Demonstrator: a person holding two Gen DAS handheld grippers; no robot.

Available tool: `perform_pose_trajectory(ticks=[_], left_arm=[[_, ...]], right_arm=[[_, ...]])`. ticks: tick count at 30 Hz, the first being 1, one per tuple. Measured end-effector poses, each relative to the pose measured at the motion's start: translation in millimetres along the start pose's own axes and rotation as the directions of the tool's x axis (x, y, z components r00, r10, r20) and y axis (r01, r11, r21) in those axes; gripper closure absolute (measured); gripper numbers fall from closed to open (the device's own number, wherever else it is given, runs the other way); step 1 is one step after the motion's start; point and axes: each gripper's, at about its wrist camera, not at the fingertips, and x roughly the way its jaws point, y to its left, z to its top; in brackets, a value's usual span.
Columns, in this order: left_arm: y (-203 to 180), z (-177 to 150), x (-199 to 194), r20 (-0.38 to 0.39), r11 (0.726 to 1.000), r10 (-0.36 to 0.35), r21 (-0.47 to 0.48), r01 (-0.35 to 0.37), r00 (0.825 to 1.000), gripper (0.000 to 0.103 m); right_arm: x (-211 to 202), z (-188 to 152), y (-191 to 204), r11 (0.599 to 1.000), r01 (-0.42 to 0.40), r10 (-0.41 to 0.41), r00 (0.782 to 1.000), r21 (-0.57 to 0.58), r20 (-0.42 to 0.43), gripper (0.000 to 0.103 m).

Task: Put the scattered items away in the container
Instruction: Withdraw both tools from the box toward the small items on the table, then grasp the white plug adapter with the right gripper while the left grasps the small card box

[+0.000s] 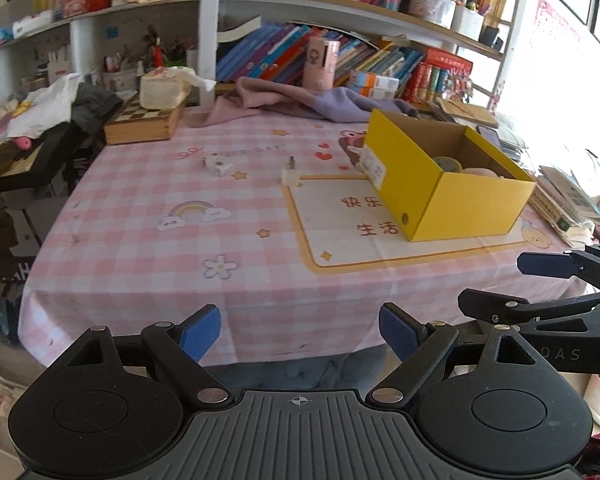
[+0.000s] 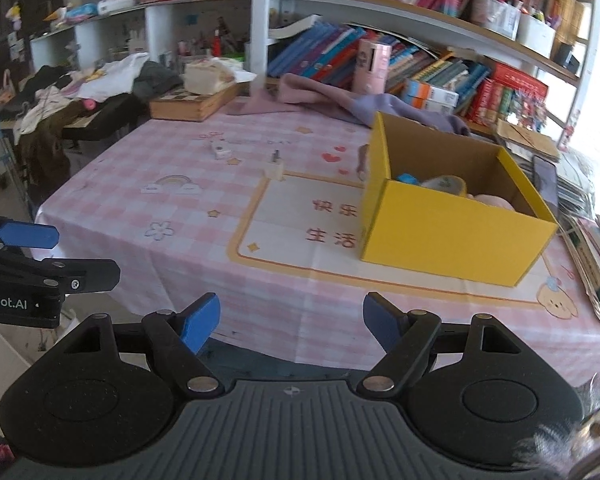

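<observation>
Yellow box (image 1: 452, 184) sits close to the plug (image 1: 290, 174), so either empty, spread-fingered gripper (image 1: 300, 330) (image 2: 291, 326) could shove it while reaching.

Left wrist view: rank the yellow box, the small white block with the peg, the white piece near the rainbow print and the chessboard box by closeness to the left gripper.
1. yellow box, right.
2. white block with the peg, centre.
3. white piece, left of it.
4. chessboard box, far left edge.

From the left gripper.

Both your wrist cameras sit just off the near edge of the desk (image 1: 140, 240), tilted down and facing the bookshelves (image 2: 420, 20). They share the yellow box (image 1: 452, 200). Each catches the other gripper at its frame edge.
</observation>
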Motion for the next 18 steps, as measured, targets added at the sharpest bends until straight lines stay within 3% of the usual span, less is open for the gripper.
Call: perform_pose_trajectory(ticks=[18], left_arm=[[36,4,1,-0.022,0.997,0.056,-0.05,-0.057,0.998,0.015]], right_arm=[[26,30,30,0.994,-0.095,0.095,0.995,-0.048,-0.011,0.025]])
